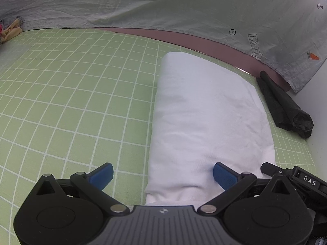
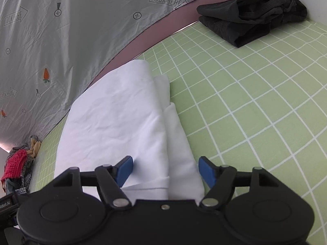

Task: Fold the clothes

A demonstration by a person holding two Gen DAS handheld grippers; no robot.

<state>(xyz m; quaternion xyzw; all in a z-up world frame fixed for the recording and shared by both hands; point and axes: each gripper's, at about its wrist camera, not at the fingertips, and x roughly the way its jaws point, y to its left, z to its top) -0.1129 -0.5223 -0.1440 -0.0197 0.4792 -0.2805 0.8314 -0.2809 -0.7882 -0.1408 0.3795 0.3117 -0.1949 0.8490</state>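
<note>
At bottom centre of each wrist view: one gripper apiece, blue pads spread, nothing clamped. Left gripper (image 1: pixel 162 175) straddles the near left edge of the white garment (image 1: pixel 204 112), one pad over the cloth, the other over the green checked mat (image 1: pixel 71 102). Right gripper (image 2: pixel 165 170) hangs released above the garment's near end (image 2: pixel 114 118), both pads over cloth; contact cannot be told.

Mid-frame: white garment, folded to a long strip, stepped layers along its right side in the right view. Judged step: fold just laid; next calls for regripping the near end to halve it.

Far: black folded garment (image 2: pixel 253 14); grey printed sheet (image 2: pixel 61 40); unfolded pile (image 2: pixel 18 159), cut off at the frame edge.
</note>
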